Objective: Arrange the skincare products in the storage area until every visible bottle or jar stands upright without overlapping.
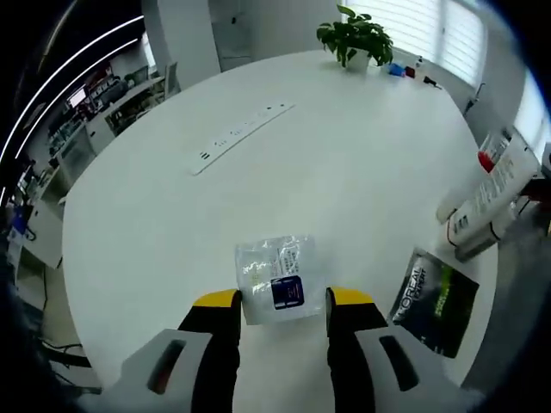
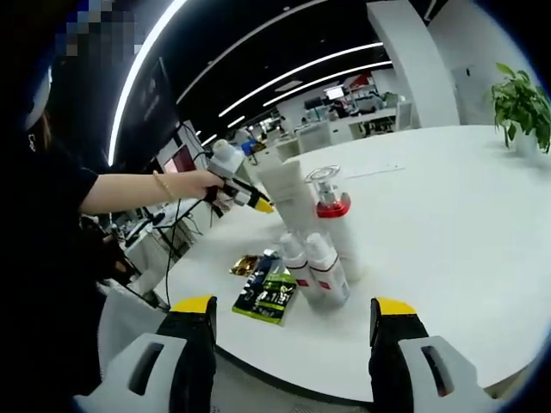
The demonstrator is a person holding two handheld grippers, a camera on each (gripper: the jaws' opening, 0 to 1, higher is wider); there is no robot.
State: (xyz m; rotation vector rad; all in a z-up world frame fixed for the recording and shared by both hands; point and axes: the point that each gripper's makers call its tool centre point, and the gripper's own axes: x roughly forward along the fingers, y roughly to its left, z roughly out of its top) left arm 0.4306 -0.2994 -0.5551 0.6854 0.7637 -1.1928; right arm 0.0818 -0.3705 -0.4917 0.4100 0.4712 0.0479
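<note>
- The left gripper [image 1: 281,301], seen in the left gripper view, is hovering over the round white table [image 1: 344,172], its yellow-tipped jaws standing on either side of a small clear plastic sachet with a dark blue label [image 1: 275,280]; whether they are pinching it or merely flanking it I cannot tell.
- The right gripper [image 2: 293,311] is hanging at the table's near edge in the right gripper view, jaws spread wide and holding nothing.
- In that view a cluster of white skincare bottles and tubes [image 2: 314,245] is standing upright and close together, the tall white pump bottle with a red collar and silver cap [image 2: 331,215] among them; some are touching or hiding one another, so spacing looks unfinished.
- A flat black and green sachet pack [image 2: 269,297] is lying just beside the cluster, with a small gold packet [image 2: 245,263] next to it.
- The other gripper [image 2: 237,189], held in a person's hand [image 2: 202,182], is reaching toward the cluster from the left.
- Judging from this, the bottles are largely upright, while the flat packs and the clear sachet, well apart from the group, are still waiting to be arranged.
</note>
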